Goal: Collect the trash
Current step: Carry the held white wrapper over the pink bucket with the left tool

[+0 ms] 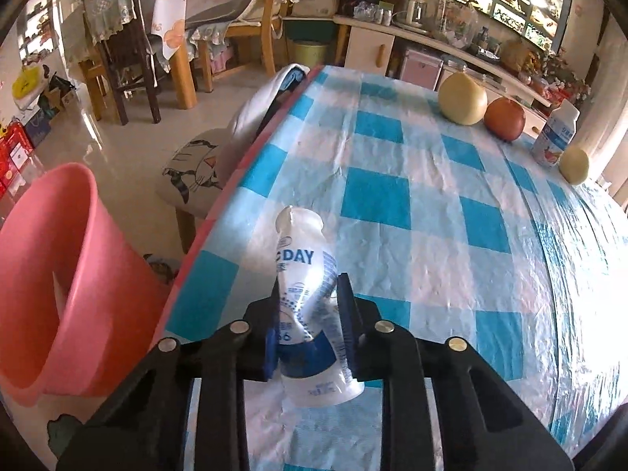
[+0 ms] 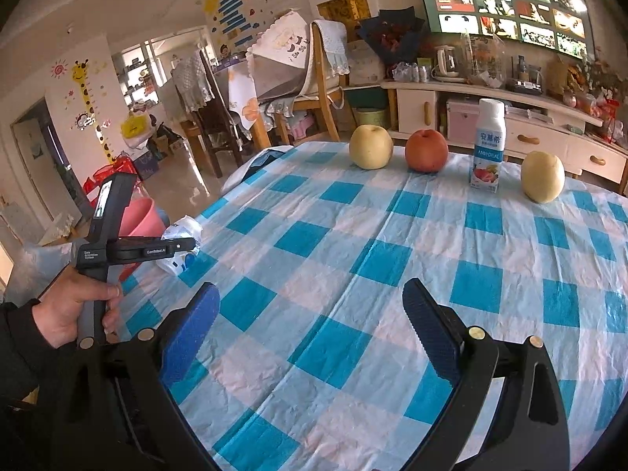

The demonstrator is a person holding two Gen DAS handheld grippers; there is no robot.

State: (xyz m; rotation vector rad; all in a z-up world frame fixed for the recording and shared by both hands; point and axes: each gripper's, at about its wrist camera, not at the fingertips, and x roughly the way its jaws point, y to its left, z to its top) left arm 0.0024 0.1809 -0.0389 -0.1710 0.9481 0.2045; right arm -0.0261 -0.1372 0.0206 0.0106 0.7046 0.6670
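Crushed bottle (image 1: 310, 306) | clamped in left gripper (image 1: 310, 316) | near table edge (image 1: 219, 212) | pink bin (image 1: 59, 274) beside

Tablecloth (image 2: 353, 259): checked in bright blue, pale blue and white squares, with a red strip along its edge in the left wrist view. Crushed bottle (image 1: 310, 306): white with blue lettering, a dark blue band and fine blue dots. Bucket (image 1: 51, 274): plain pink. Left gripper (image 1: 310, 314) and right gripper (image 2: 312, 329): black frames with blue ribbed pads and silver bolt heads. Upright bottle (image 2: 488, 149): white cap, blue label band, red fruit picture below. Apple (image 2: 426, 150): orange-red. Two pears (image 2: 370, 146) (image 2: 543, 176): pale yellow. Stool (image 1: 196, 168): cream seat printed with a black-striped cartoon cat. Giraffe sticker (image 2: 88, 98) on the wall: yellow with dark spots.
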